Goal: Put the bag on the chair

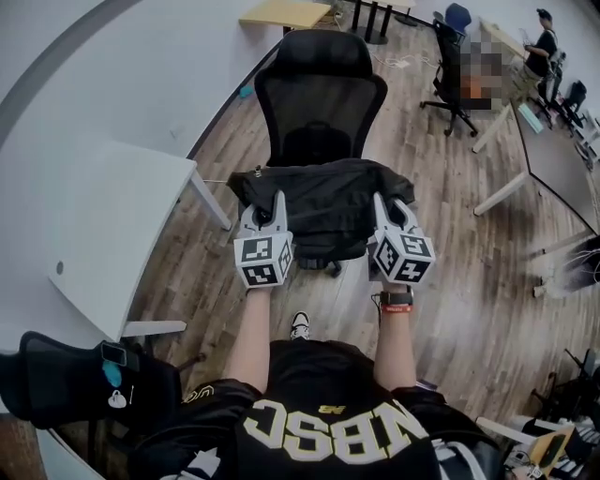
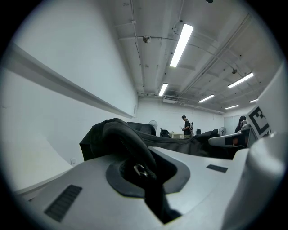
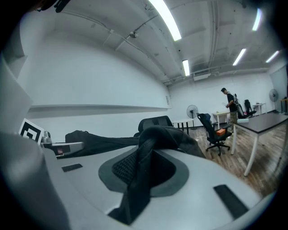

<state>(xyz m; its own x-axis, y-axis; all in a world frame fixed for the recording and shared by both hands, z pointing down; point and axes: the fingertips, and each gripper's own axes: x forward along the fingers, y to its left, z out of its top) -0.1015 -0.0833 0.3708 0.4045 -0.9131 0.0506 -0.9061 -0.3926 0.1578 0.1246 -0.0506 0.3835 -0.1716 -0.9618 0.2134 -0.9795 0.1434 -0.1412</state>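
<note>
**An open-plan office**

A black mesh swivel chair (image 1: pixel 319 94) with a headrest stands on wood-look plank flooring (image 1: pixel 469 309), beside a white desk (image 1: pixel 84 216) on slim legs. Further back is another wheeled chair (image 1: pixel 450 61), a small yellow-topped table (image 1: pixel 286 14) and long worktables (image 1: pixel 553 159), with a person (image 1: pixel 541 42) at one of them. The walls are plain white. Overhead, the gripper views show a bare white ceiling with exposed pipes (image 2: pixel 144 40) and rows of strip lights (image 2: pixel 182 38). A pedestal fan (image 3: pixel 192 110) stands by the far wall, and cables (image 1: pixel 562 272) trail on the floor near the tables.
</note>
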